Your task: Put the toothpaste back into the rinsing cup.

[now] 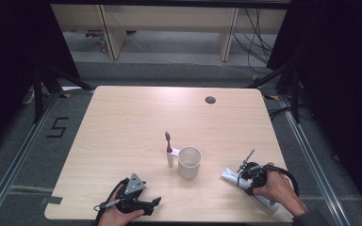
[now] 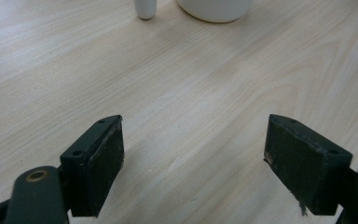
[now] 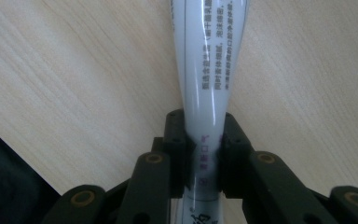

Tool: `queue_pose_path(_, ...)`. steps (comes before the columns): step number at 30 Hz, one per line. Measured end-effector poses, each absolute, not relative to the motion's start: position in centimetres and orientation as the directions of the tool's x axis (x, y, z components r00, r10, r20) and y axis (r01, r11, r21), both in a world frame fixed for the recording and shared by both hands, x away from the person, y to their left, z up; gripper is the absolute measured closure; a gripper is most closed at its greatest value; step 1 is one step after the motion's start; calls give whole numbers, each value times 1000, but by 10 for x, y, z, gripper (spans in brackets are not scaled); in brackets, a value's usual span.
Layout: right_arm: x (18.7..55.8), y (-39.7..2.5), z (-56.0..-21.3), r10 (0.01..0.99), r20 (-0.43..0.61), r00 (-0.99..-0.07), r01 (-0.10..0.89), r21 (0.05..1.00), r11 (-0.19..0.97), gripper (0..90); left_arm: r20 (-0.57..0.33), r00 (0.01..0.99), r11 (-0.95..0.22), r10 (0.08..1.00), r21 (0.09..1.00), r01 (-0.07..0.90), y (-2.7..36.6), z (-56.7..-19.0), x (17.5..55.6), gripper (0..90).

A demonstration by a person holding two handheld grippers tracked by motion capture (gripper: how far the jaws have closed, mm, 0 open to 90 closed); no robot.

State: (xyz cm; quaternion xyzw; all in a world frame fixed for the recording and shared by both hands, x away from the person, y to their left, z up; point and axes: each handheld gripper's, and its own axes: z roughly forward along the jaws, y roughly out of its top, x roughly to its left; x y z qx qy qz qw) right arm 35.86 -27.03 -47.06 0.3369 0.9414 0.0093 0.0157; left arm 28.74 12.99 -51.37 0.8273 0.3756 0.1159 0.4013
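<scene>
The right gripper [image 3: 201, 154] is clenched on the white squeezable plastic toothpaste tube [image 3: 207, 70], its two black jaws pinching the tube across its narrow width close to one end, so the tube's long axis runs straight ahead from the gripper, away along the jaws' own line. In the high view that tube [image 1: 230, 176] lies flat on the pale wooden worktop [image 1: 136, 117] at the near right, its length slanting from up-left to down-right under the right gripper [image 1: 246, 178]; which end bears the cap is hard to tell, since the hand covers part of it. The white ceramic cup [image 1: 189, 161] stands upright to the left of the tube, near the middle of the worktop, so any carry toward it would go leftward and slightly away from the person, and the right hand is the nearer one to both tube and cup. The left gripper [image 2: 193, 161] rests released at the near left, its jaws spread wide over bare wood, grasping nothing. Just beside the cup, on its left, a toothbrush with a dark red head [image 1: 168, 141] stands upright in a small white holder [image 1: 170, 157]. Counted: one tube, one cup, one toothbrush, one holder, two grippers
</scene>
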Motion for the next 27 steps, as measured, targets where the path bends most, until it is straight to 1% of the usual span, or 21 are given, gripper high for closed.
queue_pose_path(2,358,-268,-470,636,-26,-771,636,20,772,769,-113,690,-390,715,755,528,129,-514,287,193)
queue_pose_path(4,360,-269,-470,600,-34,-799,600,12,800,769,-117,689,-386,716,756,529,129,-514,286,194)
queue_pose_path(5,359,-267,-468,611,-32,-791,612,-8,791,770,-102,690,-399,717,751,526,130,-513,287,194)
queue_pose_path(6,358,-267,-466,623,-28,-782,623,-5,782,770,-115,690,-389,715,755,528,130,-514,288,193)
queue_pose_path(8,359,-271,-465,610,-16,-792,609,24,793,770,-103,687,-397,719,751,528,131,-514,287,194)
queue_pose_path(9,359,-271,-463,622,-19,-783,621,31,783,771,-118,687,-383,717,757,530,129,-514,286,194)
queue_pose_path(10,358,-273,-461,627,-9,-779,626,56,778,771,-102,691,-400,716,751,526,130,-514,287,194)
queue_pose_path(13,360,-278,-453,631,-12,-776,627,95,773,771,-119,688,-383,716,757,529,129,-515,286,194)
queue_pose_path(14,363,-281,-452,611,-12,-792,606,118,787,771,-119,689,-383,715,757,529,129,-515,286,194)
queue_pose_path(16,362,-280,-445,641,-4,-768,633,148,759,772,-113,689,-389,716,755,528,130,-514,288,194)
queue_pose_path(17,363,-281,-441,644,18,-764,636,183,750,772,-112,686,-389,719,752,531,130,-514,287,195)
queue_pose_path(18,363,-282,-438,654,30,-756,646,196,737,772,-113,686,-389,719,753,531,130,-514,287,195)
queue_pose_path(21,368,-286,-427,668,27,-743,651,259,714,772,-113,685,-387,720,753,531,130,-514,287,194)
queue_pose_path(24,374,-291,-417,670,29,-742,637,344,690,772,-113,685,-387,720,754,530,130,-514,287,194)
queue_pose_path(27,377,-292,-407,694,45,-718,651,394,648,772,-115,687,-384,717,758,528,131,-513,288,195)
